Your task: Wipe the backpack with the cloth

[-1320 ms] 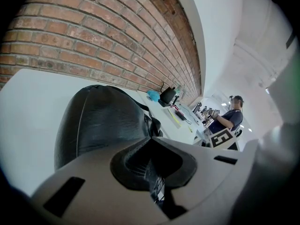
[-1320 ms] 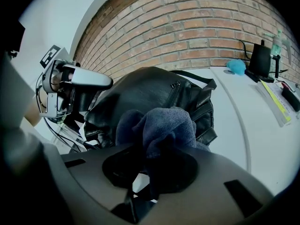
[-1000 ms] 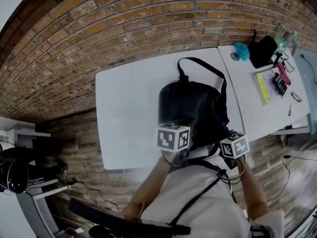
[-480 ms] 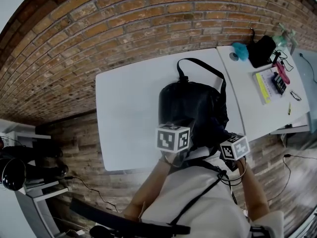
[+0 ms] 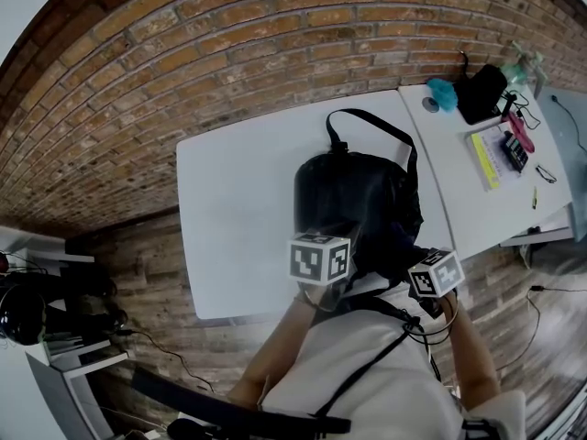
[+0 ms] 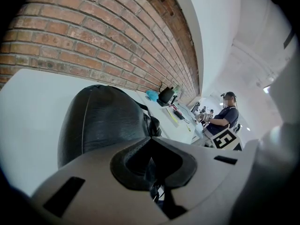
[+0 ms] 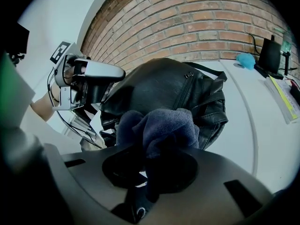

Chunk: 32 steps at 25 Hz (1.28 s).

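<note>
**Item:** black leather backpack (image 5: pixel 356 204), lying flat on the white bench (image 5: pixel 238 200), its strap loop toward the brick wall (image 5: pixel 183 53).

**Item:** dark blue terry cloth (image 7: pixel 164 125), bunched and pinched fast in your right tongs (image 7: pixel 149 172), just short of the bag's near end.

**Item:** your left tongs (image 6: pixel 152 177), drawn narrow, apparently nipping a dark edge of the bag's near side to steady it.

**Step in hand:** bringing cloth to leather; wiping probably not begun.

**Next move called for:** you would lower the cloth onto the panel, press lightly and stroke away from you, the left bracing against sliding.
</note>
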{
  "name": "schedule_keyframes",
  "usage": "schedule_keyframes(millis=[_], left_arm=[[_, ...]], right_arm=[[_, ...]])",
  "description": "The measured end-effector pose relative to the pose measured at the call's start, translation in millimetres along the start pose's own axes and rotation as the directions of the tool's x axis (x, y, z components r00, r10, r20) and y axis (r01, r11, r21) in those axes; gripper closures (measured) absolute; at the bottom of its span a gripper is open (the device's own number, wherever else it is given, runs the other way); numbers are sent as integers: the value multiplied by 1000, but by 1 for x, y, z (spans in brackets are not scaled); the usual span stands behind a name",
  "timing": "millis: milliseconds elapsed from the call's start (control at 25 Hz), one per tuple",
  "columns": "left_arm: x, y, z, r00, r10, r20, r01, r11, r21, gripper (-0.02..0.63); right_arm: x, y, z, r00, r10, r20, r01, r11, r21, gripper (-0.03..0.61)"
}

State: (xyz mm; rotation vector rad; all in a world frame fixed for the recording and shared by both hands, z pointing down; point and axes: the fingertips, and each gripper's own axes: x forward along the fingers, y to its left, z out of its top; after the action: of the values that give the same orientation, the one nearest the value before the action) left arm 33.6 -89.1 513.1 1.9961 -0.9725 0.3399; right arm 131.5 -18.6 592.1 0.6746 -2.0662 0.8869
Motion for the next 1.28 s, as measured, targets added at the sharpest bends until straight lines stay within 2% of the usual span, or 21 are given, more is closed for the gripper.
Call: schedule_keyframes(millis=[240,440,640,920,1040,1160,1280], left_arm=[[-2,-1,-3,1000,-14,-3,14,1000,-3,609],[-4,-3,-6,999,-35,-9,35,999,-1,609],[-8,-2,-8,999,-43,-8,43,999,-7,609],[-21,8,-6,999,-33,13,34,999,-15,611],[-29,9,-2,996,-66,54,68,997,-25,611],[-38,11,5,992,-91,91,95,994,-49,609],[-48,13,13,988,-95,119,101,994,-47,609]], right_arm=[[-4,13,-9,997,49,-62,-49,999,-14,505],[-13,22,-9,994,59,-96,-66,995,-70,505],[-31,33,6,993,82,-89,-93,987,-128,505],[-54,44,41,996,90,-4,-89,977,-194,505],[-63,51,56,992,113,53,-100,974,-203,505],[-74,56,74,978,139,153,-110,976,-187,505],[-87,58,94,947,160,277,-122,981,-148,505]])
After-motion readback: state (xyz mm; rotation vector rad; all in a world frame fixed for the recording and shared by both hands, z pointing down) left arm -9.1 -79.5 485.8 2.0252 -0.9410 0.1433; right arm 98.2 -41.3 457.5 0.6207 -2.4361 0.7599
